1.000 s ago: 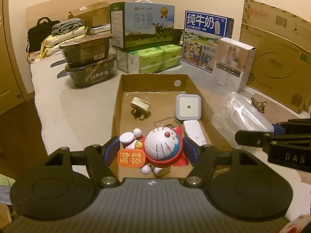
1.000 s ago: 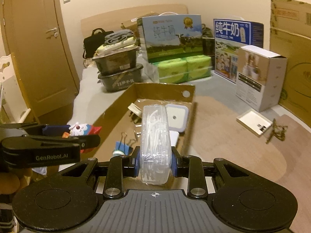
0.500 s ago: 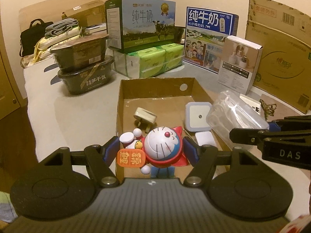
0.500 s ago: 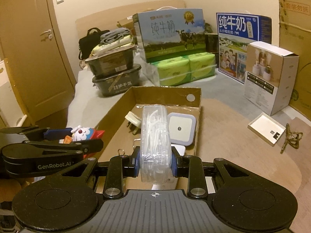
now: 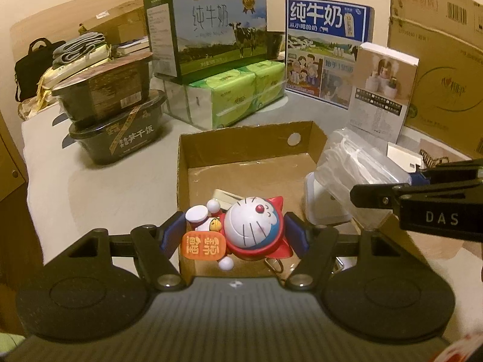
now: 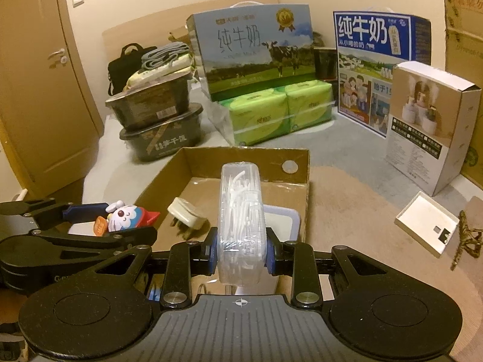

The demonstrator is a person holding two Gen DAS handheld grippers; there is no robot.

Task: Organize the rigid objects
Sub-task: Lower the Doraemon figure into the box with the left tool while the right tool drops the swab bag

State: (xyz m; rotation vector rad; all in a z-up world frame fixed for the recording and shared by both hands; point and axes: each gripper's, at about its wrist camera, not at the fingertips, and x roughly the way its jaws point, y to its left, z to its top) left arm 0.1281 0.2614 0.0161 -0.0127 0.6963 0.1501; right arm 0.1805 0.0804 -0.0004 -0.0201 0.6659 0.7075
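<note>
The left gripper is clamping a cartoon cat toy between its blue pads, holding it over the near end of an open cardboard box. At three o'clock from it, the right gripper is squeezing a clear plastic case of floss picks, jaws narrow, also above the box. Inside the box a white plug is lying at ten o'clock from the case, with a white square night light just beside it at three o'clock. Milk cartons are standing beyond at twelve o'clock.
</note>
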